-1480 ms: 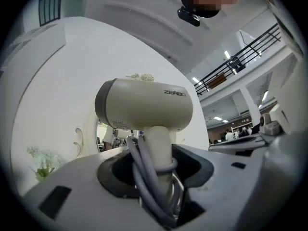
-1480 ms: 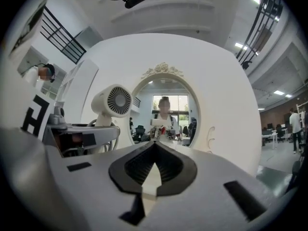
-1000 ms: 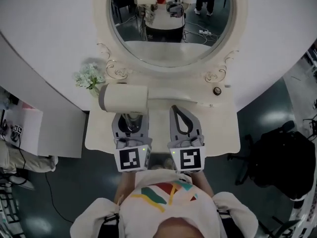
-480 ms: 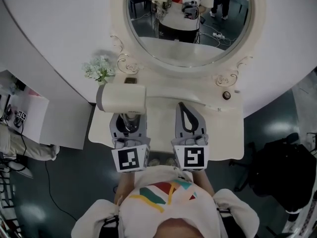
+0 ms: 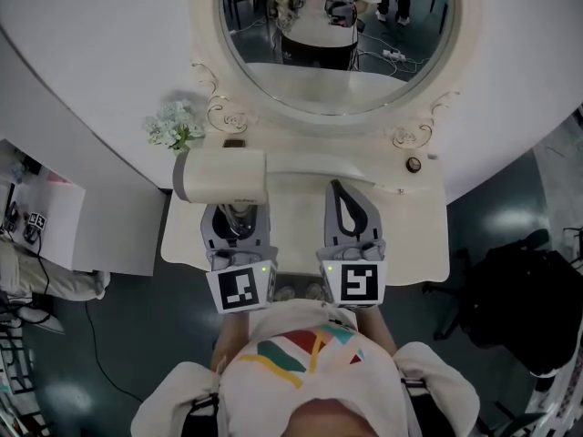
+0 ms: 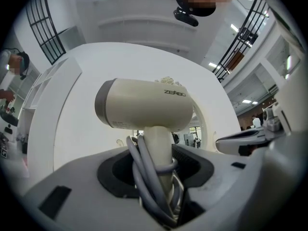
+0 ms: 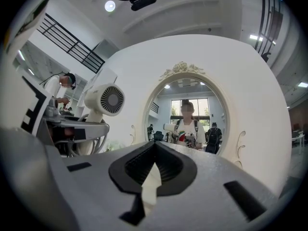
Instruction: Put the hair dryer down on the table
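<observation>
A person is standing at a white table [image 5: 410, 235] with an oval mirror [image 5: 337, 71] on the wall behind it, holding a gripper in each hand. The left gripper [image 5: 237, 215] is clamping the hair dryer [image 5: 221, 177] by its handle, and the jaws are standing fairly wide around it. In the left gripper view the grey cord [image 6: 139, 177] is looping around the handle, and it is sitting inside the left gripper [image 6: 159, 177] together with the handle. The dryer [image 6: 144, 110] is hanging past the jaw tips with its cream barrel lying crosswise and its grey band toward the left. It is not lying on the table; it is being held over the table's back left part, just in front of the wall ledge. A small bunch of pale flowers [image 5: 173, 127] is sitting just behind it to the left.

The right gripper [image 5: 340, 189] is resting over the middle of the table, beside the left one and apart from it. Its jaws are meeting at the tips with nothing between them, as the right gripper [image 7: 155, 148] view is showing. That view is also catching the dryer [image 7: 103, 100] off to the left, with a round grilled end facing this way. The mirror is reflecting the person with the dryer.
</observation>
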Motion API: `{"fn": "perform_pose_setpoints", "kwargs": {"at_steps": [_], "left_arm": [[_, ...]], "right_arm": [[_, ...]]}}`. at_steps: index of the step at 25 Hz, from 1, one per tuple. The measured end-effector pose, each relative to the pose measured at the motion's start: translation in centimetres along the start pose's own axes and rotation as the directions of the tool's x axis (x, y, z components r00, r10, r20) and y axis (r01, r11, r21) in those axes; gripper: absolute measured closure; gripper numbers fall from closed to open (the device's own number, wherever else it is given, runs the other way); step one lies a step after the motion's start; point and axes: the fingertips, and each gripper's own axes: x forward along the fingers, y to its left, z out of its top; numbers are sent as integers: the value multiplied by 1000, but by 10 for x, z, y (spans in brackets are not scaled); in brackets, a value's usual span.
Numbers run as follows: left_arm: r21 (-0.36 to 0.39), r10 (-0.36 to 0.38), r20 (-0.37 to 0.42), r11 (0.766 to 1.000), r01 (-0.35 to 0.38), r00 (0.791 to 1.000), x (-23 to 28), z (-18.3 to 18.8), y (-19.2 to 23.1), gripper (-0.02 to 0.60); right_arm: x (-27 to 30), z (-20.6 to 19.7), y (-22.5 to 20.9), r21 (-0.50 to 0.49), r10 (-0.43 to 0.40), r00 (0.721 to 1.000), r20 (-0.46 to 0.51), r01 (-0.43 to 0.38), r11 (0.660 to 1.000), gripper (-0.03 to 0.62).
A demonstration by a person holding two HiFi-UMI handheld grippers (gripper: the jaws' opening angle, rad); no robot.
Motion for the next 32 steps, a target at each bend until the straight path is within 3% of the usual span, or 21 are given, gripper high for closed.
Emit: {"fn": "perform_pose_setpoints", "kwargs": {"at_steps": [10, 14, 19, 25, 32], "left_arm": [[-9, -17, -1, 1000, 17, 1000, 10, 2, 1, 382], [8, -40, -19, 999, 40, 999, 22, -14, 2, 382], [-36, -56, -115, 998, 52, 992, 37, -31, 2, 382], [-61, -73, -259, 996, 59, 963, 51, -68, 2, 382], [-119, -123, -401, 990, 82, 908, 58, -116, -7, 382]], "right_arm": [[-3, -4, 0, 6, -17, 1000, -23, 17, 1000, 594], [-3, -6, 0, 16, -27, 999, -29, 28, 999, 594], [-2, -12, 1, 4, -26, 999, -47, 26, 1000, 594], [0, -19, 1, 9, -35, 997, -70, 36, 999, 594], [2, -26, -2, 7, -49, 995, -93, 50, 999, 594]]}}
